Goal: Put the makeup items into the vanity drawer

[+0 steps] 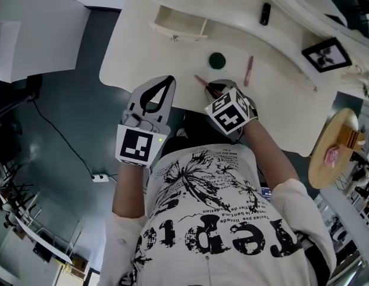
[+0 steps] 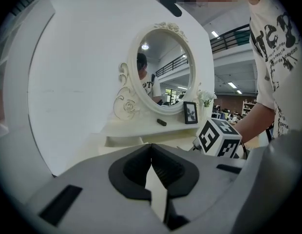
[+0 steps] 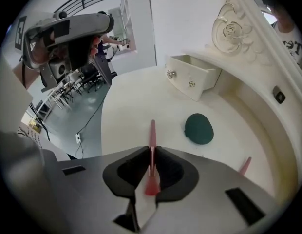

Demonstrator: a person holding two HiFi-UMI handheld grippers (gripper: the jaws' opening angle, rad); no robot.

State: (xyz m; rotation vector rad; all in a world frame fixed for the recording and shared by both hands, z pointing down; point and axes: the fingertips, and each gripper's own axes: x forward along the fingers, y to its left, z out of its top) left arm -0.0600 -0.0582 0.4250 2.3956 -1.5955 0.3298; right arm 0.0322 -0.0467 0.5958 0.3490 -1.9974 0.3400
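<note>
White worktop (image 1: 274,100): curved vanity top in pale cream paint, carrying the loose makeup items.
Drawer (image 1: 178,24): small and white, pulled open at the far left of the worktop.
Right claw (image 3: 152,152): closed on the slim pink stick, a pad pressing on each side of it, low over the worktop's near edge.
Slim pink stick (image 3: 152,130): clamped between the right claw's jaws, its thin end reaching out past them, well apart from the drawer. Whether it touched the worktop could not be told.
Left claw (image 2: 151,149): jaws together at the tips with nothing between them, held just beside the right claw at the worktop's near edge.
Green compact (image 1: 216,59): round and dark, lay flat on the worktop between the drawer and the right claw, touching neither.
Second pink stick (image 1: 249,70): lay on the worktop near the green compact, on its right in the head view.
Black tube (image 1: 265,14): lay on the raised shelf (image 1: 291,31) at the back of the worktop.
Mirror (image 2: 163,69): oval, in a carved white frame, stood upright behind that shelf.
Picture frame (image 1: 326,53): small and black, stood on the same shelf, well apart from the black tube.
Floor (image 1: 65,136): dark, with a cable running to a white power strip (image 1: 101,177).
</note>
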